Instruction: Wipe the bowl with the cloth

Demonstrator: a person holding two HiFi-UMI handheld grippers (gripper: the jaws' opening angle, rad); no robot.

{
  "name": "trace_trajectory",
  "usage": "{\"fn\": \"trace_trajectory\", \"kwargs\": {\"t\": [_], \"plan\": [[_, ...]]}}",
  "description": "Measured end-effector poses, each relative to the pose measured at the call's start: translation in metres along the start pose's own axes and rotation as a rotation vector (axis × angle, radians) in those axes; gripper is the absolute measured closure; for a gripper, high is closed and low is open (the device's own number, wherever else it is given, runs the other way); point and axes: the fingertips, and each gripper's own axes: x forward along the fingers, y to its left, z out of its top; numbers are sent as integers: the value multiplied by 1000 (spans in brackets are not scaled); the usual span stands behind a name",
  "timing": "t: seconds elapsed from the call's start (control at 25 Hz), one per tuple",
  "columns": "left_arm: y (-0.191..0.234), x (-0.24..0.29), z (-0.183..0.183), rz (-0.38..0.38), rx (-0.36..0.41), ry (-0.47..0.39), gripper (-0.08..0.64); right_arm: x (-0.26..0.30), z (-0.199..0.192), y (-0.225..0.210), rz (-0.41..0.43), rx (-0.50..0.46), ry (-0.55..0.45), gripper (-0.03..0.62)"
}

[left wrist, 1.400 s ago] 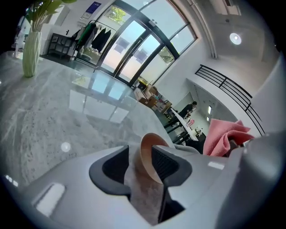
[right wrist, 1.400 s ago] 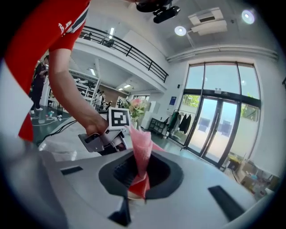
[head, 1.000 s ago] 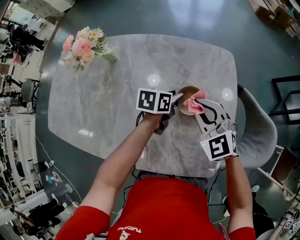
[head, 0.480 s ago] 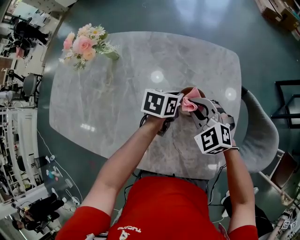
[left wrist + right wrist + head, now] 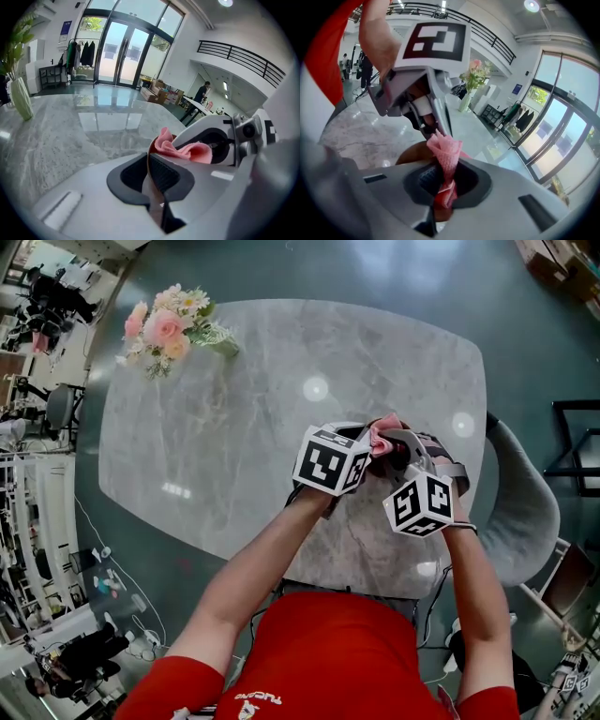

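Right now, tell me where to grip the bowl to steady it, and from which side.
Grip the bowl by its rim from the person's left, one jaw inside, one outside: the wall is thin and open-topped, and the cloth in the right gripper takes the other side. The left gripper has just been closing there, rim between its jaws.

Bunched pink cloth [image 5: 445, 150]; brown bowl [image 5: 412, 153] just behind

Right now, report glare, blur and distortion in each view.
Head view: two bright lamp reflections on the table, otherwise sharp. Left gripper view: strong fisheye bending with dark corners; glass doors mirrored in the table. Right gripper view: ceiling lamp flares; the cloth near the lens looks slightly soft.
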Motion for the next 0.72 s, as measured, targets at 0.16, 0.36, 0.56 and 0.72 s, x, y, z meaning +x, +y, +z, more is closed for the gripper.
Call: {"fn": "trace_trajectory", "kwargs": {"t": [0.16,0.36,0.56,0.72], "plan": [[-1,-1,-1,20,35,-7,541,8,-11,-13,-61,28,104,571],[7,-6,3,60,31,-35,541,-2,-25,-17,-66,103,219,571],[2,-7,4,53,65,-35,541,-1,-18,-22,-75,103,202,571],[3,-10,6,72,83,-50,541,-4,-21,-22,-84,68,251,571]]}}
